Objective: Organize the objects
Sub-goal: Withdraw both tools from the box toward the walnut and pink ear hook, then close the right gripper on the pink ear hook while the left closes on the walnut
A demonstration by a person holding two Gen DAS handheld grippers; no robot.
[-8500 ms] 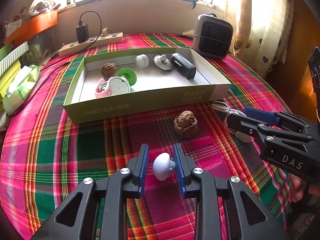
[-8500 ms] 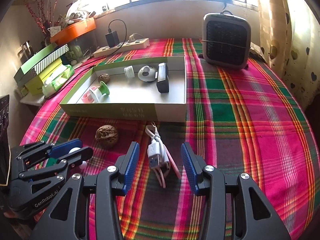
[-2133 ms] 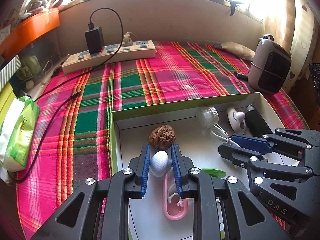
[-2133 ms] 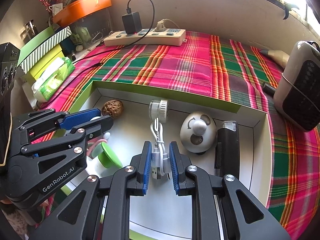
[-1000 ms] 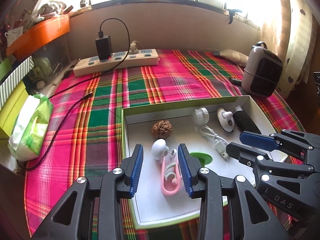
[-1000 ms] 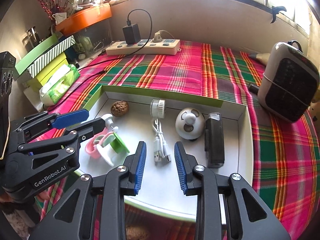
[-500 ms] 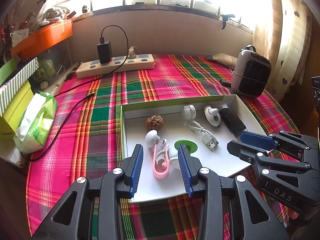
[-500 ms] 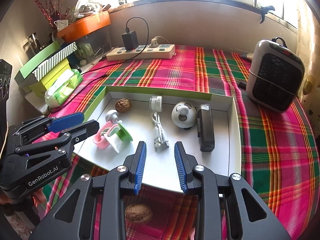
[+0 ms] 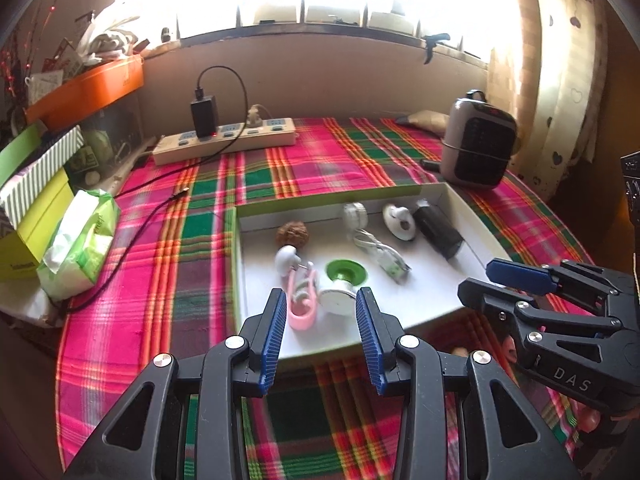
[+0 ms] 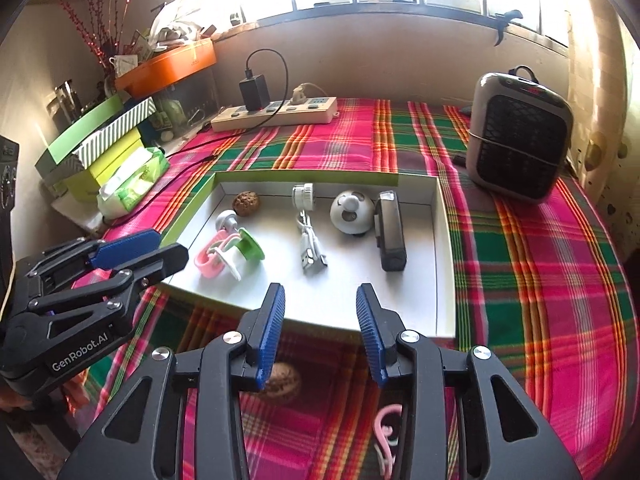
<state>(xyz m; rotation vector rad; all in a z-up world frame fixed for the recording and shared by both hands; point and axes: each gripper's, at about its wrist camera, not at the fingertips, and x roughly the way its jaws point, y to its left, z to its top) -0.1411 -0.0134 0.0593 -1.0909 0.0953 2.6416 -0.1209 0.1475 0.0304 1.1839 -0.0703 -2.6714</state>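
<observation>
A shallow green-and-white box (image 9: 476,220) (image 10: 444,248) lies on the plaid table. In it are a walnut (image 9: 293,234), a white knob (image 9: 286,257), a pink clip (image 9: 302,310), a green-and-white piece (image 9: 340,280), a white USB cable (image 10: 310,246), a white round piece (image 10: 352,212) and a black block (image 10: 390,236). My left gripper (image 9: 322,336) is open and empty above the box's near edge. My right gripper (image 10: 320,328) is open and empty at the near edge. A second walnut (image 10: 282,386) and a pink cable (image 10: 386,428) lie on the cloth under my right gripper.
A white power strip (image 9: 224,140) with a black charger stands at the back. A grey heater (image 10: 520,140) is at the right rear. Green boxes and a tissue pack (image 9: 80,240) crowd the left edge, with an orange box (image 10: 168,64) above.
Both grippers let go of the white knob and the USB cable inside the box, opened, and have pulled back towards me and upward. The items stay in the box.
</observation>
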